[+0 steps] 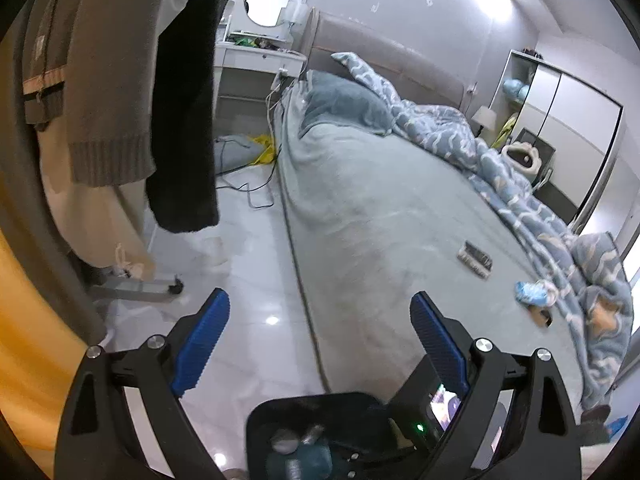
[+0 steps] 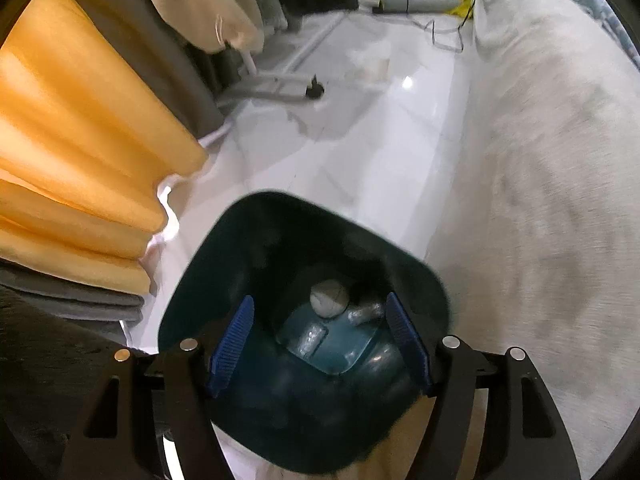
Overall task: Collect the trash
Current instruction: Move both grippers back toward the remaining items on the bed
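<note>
Now the right gripper (image 2: 320, 344) hangs wide and empty above the bin (image 2: 248, 240), crumpled trash (image 2: 329, 299) inside; the left gripper (image 1: 320, 340), also wide, could overreach for the wrapper (image 1: 475, 259) beyond the bin.

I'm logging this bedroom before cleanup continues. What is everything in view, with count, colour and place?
trash bin: one, dark teal, on floor beside bed
crumpled wad: one, grey-white, inside bin
bed: one, pale blue-grey cover
duvet: one, blue patterned, bunched along bed's far side
remote-like object: one, dark, on bed
curtain: one, orange, left of bin
hanging clothes: brown and black, on rack
left gripper: open, empty
right gripper: open above bin
</note>
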Demonstrator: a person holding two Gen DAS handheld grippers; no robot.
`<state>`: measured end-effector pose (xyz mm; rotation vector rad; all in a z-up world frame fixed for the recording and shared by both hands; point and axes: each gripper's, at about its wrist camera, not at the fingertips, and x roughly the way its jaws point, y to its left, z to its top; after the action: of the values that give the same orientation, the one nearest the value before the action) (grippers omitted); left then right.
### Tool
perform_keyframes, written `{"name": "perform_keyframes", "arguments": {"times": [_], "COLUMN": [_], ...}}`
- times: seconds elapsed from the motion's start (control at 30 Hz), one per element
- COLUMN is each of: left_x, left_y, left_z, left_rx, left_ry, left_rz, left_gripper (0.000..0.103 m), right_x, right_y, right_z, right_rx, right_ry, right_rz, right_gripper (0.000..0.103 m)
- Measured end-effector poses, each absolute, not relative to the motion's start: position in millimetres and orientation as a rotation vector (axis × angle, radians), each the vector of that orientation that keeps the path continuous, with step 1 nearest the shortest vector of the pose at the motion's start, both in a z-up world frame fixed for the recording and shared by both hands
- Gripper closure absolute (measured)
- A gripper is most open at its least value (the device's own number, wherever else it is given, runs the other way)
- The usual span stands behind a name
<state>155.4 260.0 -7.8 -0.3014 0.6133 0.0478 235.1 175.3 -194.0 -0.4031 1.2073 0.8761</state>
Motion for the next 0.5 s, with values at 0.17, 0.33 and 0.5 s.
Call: {"name": "perform_keyframes", "arguments": {"times": [0.17, 0.33, 0.5], "left_x": [166.4, 175.5, 188.6], "left_y": [235.5, 207.7, 184.0], "left_z": [6.0, 10.0, 0.8], "left_rx": [-0.296, -0.247, -0.270], "left_ry": [0.581, 0.557, 0.567], "left_rz": [0.005, -0.021, -0.073], "left_gripper": [0.009, 0.008, 0.008], "right_x": [238.8, 254.1, 274.7], "right_y": [148.6, 110.7, 73.4], "right_z": [-153.9, -125.9, -103.4], "right_rx": [-0.333, -0.261, -0.189], "right_ry": [1.087, 1.004, 0.945], "right_rz": [0.889, 0.840, 0.777], "right_gripper": [0.028, 0.028, 0.028]}}
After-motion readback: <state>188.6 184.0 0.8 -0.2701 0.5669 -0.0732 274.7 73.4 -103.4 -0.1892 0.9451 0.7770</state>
